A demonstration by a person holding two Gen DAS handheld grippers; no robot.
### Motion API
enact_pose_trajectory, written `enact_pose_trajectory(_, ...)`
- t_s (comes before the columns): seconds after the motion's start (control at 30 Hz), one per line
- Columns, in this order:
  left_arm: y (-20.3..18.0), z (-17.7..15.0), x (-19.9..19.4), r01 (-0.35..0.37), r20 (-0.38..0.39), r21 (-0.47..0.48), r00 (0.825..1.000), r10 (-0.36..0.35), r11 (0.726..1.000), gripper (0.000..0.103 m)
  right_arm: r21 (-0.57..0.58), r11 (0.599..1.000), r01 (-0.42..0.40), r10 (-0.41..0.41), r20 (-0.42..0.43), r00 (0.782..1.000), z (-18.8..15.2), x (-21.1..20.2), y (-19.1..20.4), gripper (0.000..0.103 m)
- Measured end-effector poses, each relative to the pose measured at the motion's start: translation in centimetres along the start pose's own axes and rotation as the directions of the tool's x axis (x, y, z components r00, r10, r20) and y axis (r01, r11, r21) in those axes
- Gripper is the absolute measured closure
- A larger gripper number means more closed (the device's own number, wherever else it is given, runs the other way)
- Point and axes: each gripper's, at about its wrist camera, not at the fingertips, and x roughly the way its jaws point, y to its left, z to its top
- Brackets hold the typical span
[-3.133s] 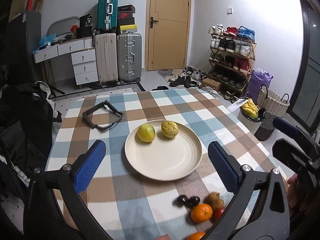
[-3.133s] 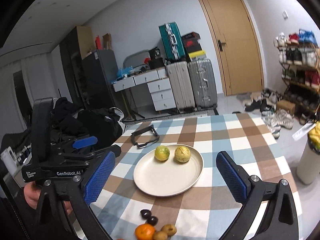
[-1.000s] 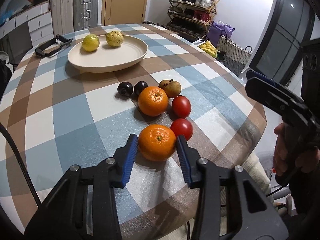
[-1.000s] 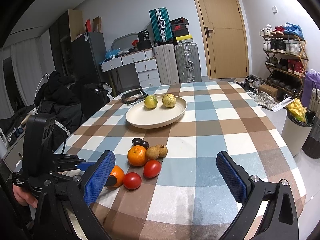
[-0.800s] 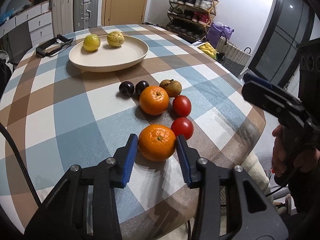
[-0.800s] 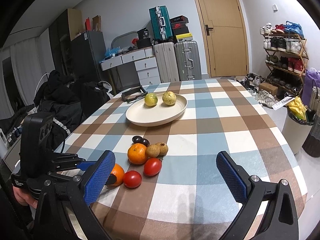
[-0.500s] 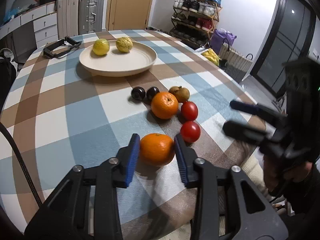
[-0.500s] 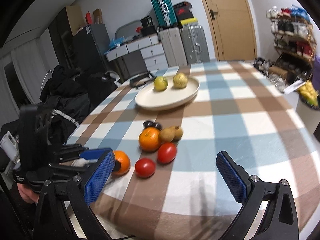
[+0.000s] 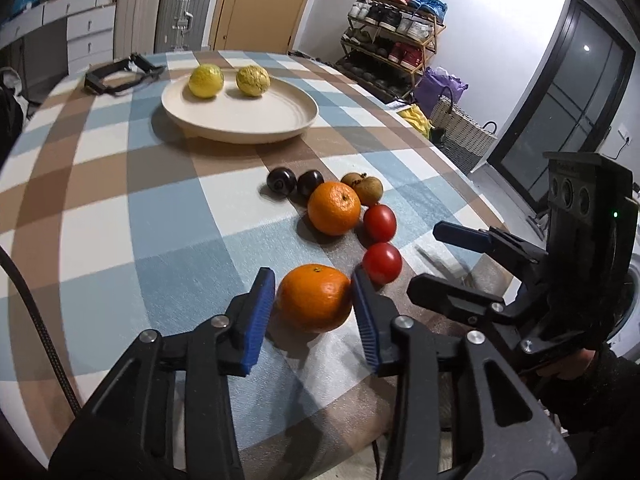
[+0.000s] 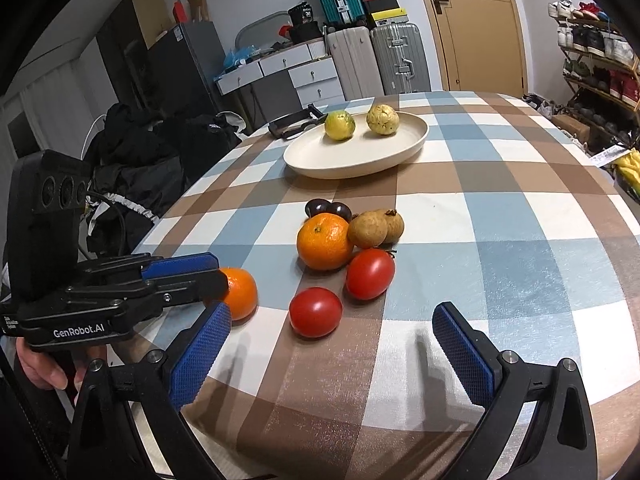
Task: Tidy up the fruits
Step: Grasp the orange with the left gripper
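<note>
The left hand-held gripper [image 9: 314, 306] is seen low over the near edge of the checked tabletop [image 9: 120, 216], with the nearest orange [image 9: 314, 303] set between its blue pads. The jaws are opening: the right pad lies against the orange's side, while a thin gap can be made out at the left pad, so no firm pinch is shown. The orange rests on the cloth.

Just beyond and to the right of that gripper, two red tomatoes [image 9: 381, 263] are found, and past them a second orange [image 9: 334, 209], two brown fruits [image 9: 368, 190] and two dark plums [image 9: 282, 179]. Farther ahead a cream plate [image 9: 240, 128] is placed, carrying two yellow-green fruits [image 9: 206, 81] at its far side.

The right hand-held gripper [image 10: 332, 346] is held with its jaws spread wide and nothing between them; the nearer tomato [image 10: 315, 312] lies just ahead of its gap. It is seen in the left view to the right of the left gripper, apart from the fruit.
</note>
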Motion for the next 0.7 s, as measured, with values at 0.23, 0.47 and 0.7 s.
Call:
enact_pose_trajectory(0.23,-0.44,-0.15,0.3,0.002,-0.007,0.023,1.0,-0.002,1.0,0.067,0.003,1.0,0.014,-0.014,0.009,1.0,0.05,-0.36,-0.23,0.0)
enact_pose_trajectory(0.47,-0.2,-0.16,0.4,0.014,-0.004,0.009,1.0,-0.013,1.0,0.068,-0.002,1.0,-0.002,0.002,0.002,1.0,-0.06,-0.18,-0.13,0.0)
enact_pose_trajectory(0.7,0.06,-0.37,-0.02,-0.009,0.001,0.009,1.0,0.009,1.0,0.068,0.005,0.999,-0.04,0.04,-0.01,0.999,-0.04,0.49,0.12,0.008)
